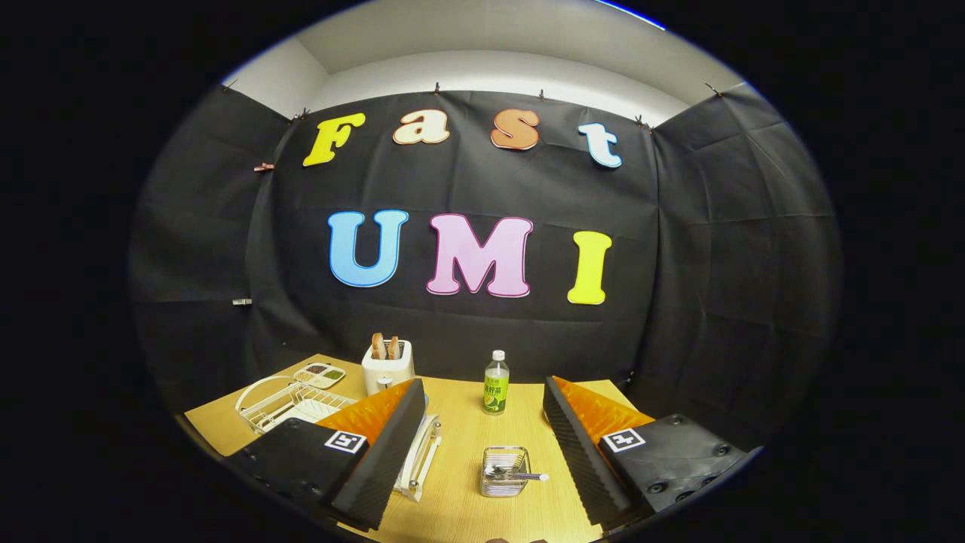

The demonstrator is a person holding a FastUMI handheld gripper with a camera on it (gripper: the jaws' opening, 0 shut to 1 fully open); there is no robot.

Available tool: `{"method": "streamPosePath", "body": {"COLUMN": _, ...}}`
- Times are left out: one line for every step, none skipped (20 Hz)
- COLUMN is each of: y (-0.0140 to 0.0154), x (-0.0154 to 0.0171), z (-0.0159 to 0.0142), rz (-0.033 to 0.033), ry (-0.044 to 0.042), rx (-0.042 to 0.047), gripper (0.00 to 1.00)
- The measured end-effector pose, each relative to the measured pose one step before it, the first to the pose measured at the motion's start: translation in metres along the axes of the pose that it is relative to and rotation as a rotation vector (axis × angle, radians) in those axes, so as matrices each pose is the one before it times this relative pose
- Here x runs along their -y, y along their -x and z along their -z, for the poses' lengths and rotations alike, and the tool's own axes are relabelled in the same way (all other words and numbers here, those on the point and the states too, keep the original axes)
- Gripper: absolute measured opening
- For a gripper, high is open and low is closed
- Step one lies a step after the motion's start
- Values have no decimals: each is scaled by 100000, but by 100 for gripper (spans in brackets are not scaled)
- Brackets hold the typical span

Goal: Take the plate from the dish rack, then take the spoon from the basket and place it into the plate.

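Note:
My gripper (482,388) is open above the wooden table (460,498), with nothing between its fingers. The small clear basket (504,471) stands on the table between the fingers, nearer the right one. A metal spoon (520,476) lies in it, its handle poking out to the right. The white wire dish rack (283,403) sits to the left, partly hidden behind the left finger. A white curved rim (424,445), probably the plate standing in the rack, peeks out beside the left finger's inner side.
A white toaster (387,366) holding toast stands at the back of the table. A green-labelled bottle (495,383) is beyond the fingers. A small divided tray (320,373) lies behind the rack. Black cloth walls close in the table.

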State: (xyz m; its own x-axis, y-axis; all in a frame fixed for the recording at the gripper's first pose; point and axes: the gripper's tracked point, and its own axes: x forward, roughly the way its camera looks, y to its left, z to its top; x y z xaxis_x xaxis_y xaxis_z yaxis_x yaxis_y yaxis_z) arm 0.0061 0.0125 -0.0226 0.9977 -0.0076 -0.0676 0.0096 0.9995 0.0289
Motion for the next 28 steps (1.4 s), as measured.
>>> {"method": "streamPosePath", "body": {"y": -12, "x": -130, "z": 263, "rz": -37, "ry": -334, "rx": -690, "gripper": 97}}
{"method": "streamPosePath", "body": {"y": -121, "x": -17, "z": 365, "rz": 146, "ry": 153, "rx": -829, "gripper": 97}}
{"method": "streamPosePath", "body": {"y": -65, "x": -15, "z": 214, "rz": 198, "ry": 181, "rx": -660, "gripper": 97}}
{"method": "streamPosePath", "body": {"y": -56, "x": -33, "z": 111, "rz": 230, "ry": -98, "rx": -441, "gripper": 97}}
{"method": "streamPosePath", "body": {"y": -126, "x": -59, "z": -36, "rz": 303, "ry": -236, "rx": -286, "gripper": 97}}
{"method": "streamPosePath", "body": {"y": -8, "x": -260, "z": 146, "rz": -366, "ry": -365, "rx": -633, "gripper": 97}}
{"method": "streamPosePath", "body": {"y": -160, "x": -405, "z": 118, "rz": -680, "ry": -56, "rx": -920, "gripper": 97}}
{"method": "streamPosePath", "body": {"y": -147, "x": -529, "z": 236, "rz": -912, "ry": 232, "rx": -1097, "gripper": 97}}
{"method": "streamPosePath", "body": {"y": -360, "x": -387, "z": 115, "rz": -976, "ry": 374, "rx": -811, "gripper": 97}}
{"method": "streamPosePath", "body": {"y": -535, "x": -552, "z": -23, "rz": -1228, "ry": 316, "rx": -1047, "gripper": 97}}
{"method": "streamPosePath", "body": {"y": -425, "x": -489, "z": 63, "rz": -926, "ry": 196, "rx": -847, "gripper": 97}}
{"method": "streamPosePath", "body": {"y": -776, "x": -564, "z": -22, "rz": -1054, "ry": 60, "rx": -1332, "gripper": 97}}
{"method": "streamPosePath", "body": {"y": -927, "x": -241, "z": 135, "rz": -190, "ry": -52, "rx": -1843, "gripper": 97}}
{"method": "streamPosePath", "body": {"y": -973, "x": -361, "z": 214, "rz": -402, "ry": -4, "rx": -1963, "gripper": 97}}
{"method": "streamPosePath", "body": {"y": -1186, "x": -327, "z": 324, "rz": 124, "ry": 262, "rx": -2718, "gripper": 97}}
{"method": "streamPosePath", "body": {"y": -1186, "x": -141, "z": 311, "rz": 256, "ry": 650, "rx": -2723, "gripper": 97}}
{"method": "streamPosePath", "body": {"y": -1261, "x": -422, "z": 177, "rz": -105, "ry": 739, "rx": -2621, "gripper": 97}}
{"method": "streamPosePath", "body": {"y": -1225, "x": -300, "z": 304, "rz": 244, "ry": 1171, "rx": -2780, "gripper": 98}}
{"method": "streamPosePath", "body": {"y": -1063, "x": -248, "z": 401, "rz": 304, "ry": 905, "rx": -3266, "gripper": 98}}
{"method": "streamPosePath", "body": {"y": -1080, "x": -511, "z": 244, "rz": -538, "ry": 144, "rx": -2914, "gripper": 98}}
{"method": "streamPosePath", "body": {"y": -984, "x": -542, "z": 222, "rz": -743, "ry": -273, "rx": -2894, "gripper": 98}}
{"method": "streamPosePath", "body": {"y": -950, "x": -582, "z": 315, "rz": -913, "ry": -146, "rx": -2792, "gripper": 98}}
{"method": "streamPosePath", "body": {"y": -970, "x": -503, "z": 274, "rz": -324, "ry": 389, "rx": -2655, "gripper": 98}}
{"method": "streamPosePath", "body": {"y": -924, "x": -444, "z": 455, "rz": -241, "ry": 726, "rx": -3388, "gripper": 98}}
{"method": "streamPosePath", "body": {"y": -904, "x": -327, "z": 641, "rz": 241, "ry": 685, "rx": -3623, "gripper": 98}}
{"method": "streamPosePath", "body": {"y": -773, "x": -218, "z": 822, "rz": 204, "ry": -213, "rx": -4867, "gripper": 97}}
{"method": "streamPosePath", "body": {"y": -857, "x": -293, "z": 866, "rz": 71, "ry": -750, "rx": -5375, "gripper": 97}}
{"method": "streamPosePath", "body": {"y": -745, "x": -118, "z": 607, "rz": 594, "ry": 84, "rx": -3714, "gripper": 96}}
